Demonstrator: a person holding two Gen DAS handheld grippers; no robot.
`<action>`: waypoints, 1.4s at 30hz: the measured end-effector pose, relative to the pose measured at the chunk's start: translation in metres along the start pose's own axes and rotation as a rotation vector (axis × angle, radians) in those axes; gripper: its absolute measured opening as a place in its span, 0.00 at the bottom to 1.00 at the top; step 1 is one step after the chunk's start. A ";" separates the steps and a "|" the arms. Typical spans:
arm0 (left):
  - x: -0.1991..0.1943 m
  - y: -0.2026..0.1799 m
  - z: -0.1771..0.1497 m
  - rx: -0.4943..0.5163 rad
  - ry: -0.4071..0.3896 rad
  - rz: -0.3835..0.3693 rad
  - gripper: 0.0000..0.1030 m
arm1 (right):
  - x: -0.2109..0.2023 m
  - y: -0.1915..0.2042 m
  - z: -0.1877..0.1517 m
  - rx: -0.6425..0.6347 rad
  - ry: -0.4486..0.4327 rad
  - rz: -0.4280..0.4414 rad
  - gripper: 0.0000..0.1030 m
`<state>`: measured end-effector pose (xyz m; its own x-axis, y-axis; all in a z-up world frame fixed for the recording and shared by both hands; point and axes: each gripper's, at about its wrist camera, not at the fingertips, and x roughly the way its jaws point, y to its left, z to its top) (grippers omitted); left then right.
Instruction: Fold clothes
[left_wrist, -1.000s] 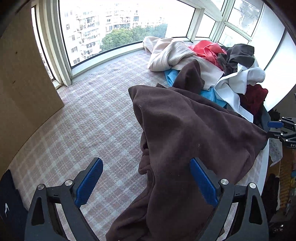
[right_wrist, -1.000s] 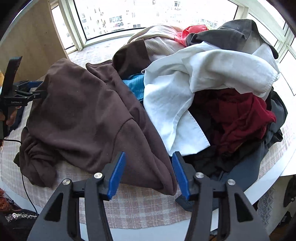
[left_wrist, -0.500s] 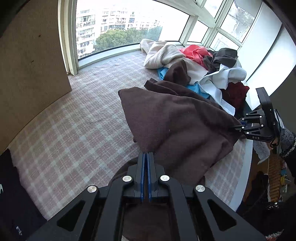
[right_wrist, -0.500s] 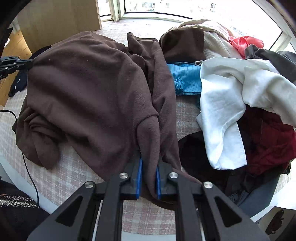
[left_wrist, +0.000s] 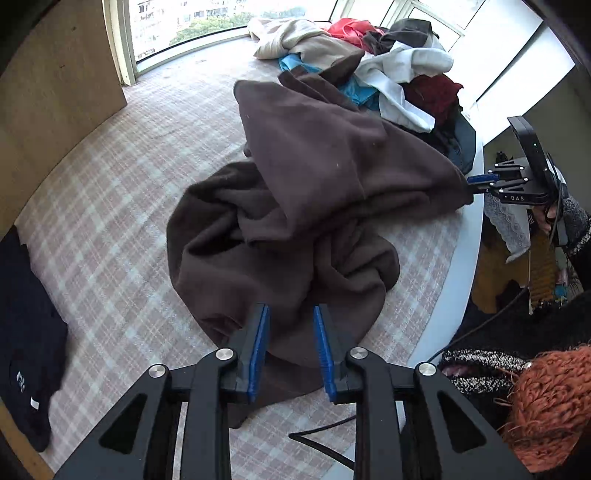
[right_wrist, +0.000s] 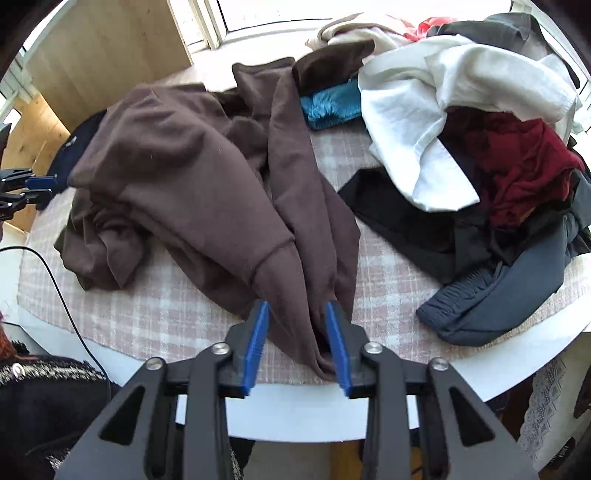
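A big brown fleece garment (left_wrist: 314, 177) lies crumpled on the checked table cover (left_wrist: 110, 184). My left gripper (left_wrist: 291, 308) hovers over its near hem, jaws opening, with the cloth lying loose under and between the blue pads. In the right wrist view the same brown garment (right_wrist: 177, 162) spreads to the left, and a sleeve end runs between the pads of my right gripper (right_wrist: 297, 306), whose jaws are opening without pinching it. The right gripper (left_wrist: 476, 181) also shows at the garment's far corner, the left gripper (right_wrist: 37, 184) at the left edge.
A pile of mixed clothes (right_wrist: 461, 110) fills the back right, also seen as a pile (left_wrist: 388, 62) by the window. A folded dark navy garment (left_wrist: 26, 332) lies at the left. A wooden board (left_wrist: 55, 92) stands left. The white table edge (left_wrist: 454, 280) and a black cable (right_wrist: 62, 295) run near me.
Half a second ago both grippers were shut on the brown garment; now both jaws have parted and the cloth has slumped onto the table. Both hands have drawn back toward the table's near edge.
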<state>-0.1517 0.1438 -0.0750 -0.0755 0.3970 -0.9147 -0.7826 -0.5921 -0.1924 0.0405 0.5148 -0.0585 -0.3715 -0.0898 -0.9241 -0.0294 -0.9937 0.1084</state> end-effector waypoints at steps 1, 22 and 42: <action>-0.005 0.005 0.014 0.015 -0.035 0.017 0.30 | -0.003 0.005 0.011 -0.021 -0.046 -0.009 0.55; 0.010 0.030 0.089 0.004 -0.129 -0.105 0.08 | 0.033 0.067 0.095 -0.234 -0.072 0.124 0.07; -0.039 0.035 -0.085 -0.154 -0.095 0.039 0.30 | 0.030 0.114 0.044 -0.427 0.107 0.204 0.46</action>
<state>-0.1239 0.0477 -0.0763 -0.1672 0.4317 -0.8864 -0.6748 -0.7056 -0.2163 -0.0144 0.4015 -0.0579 -0.2320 -0.2695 -0.9346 0.4256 -0.8921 0.1516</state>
